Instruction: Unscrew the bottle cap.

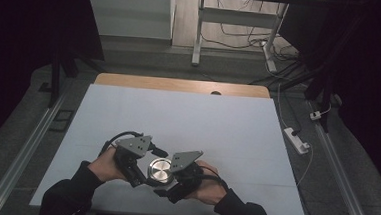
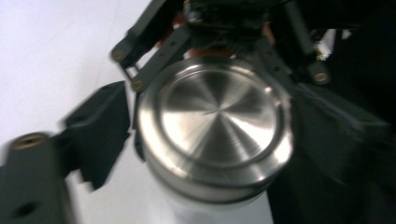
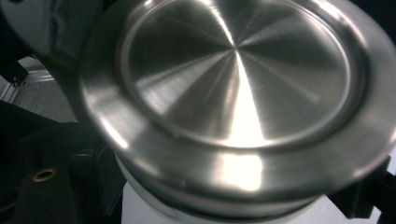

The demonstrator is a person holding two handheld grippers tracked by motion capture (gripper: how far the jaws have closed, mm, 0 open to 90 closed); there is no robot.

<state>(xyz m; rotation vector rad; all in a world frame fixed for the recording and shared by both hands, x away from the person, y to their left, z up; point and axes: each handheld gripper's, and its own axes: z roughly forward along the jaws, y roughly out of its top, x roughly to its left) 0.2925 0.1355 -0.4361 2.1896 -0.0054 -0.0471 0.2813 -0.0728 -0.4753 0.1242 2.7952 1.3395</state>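
A white bottle with a brushed steel lid is held up near the table's front edge, lid facing up toward the camera. My left gripper comes in from the left and is shut on the steel lid; its black fingers flank the rim. My right gripper comes in from the right and is shut on the bottle's white body just under the lid. Most of the bottle's body is hidden by the lid, the grippers and the hands.
A white sheet covers the table, with a wooden strip at the far edge. A white power strip lies on the floor to the right. Desk legs and cables stand beyond the table.
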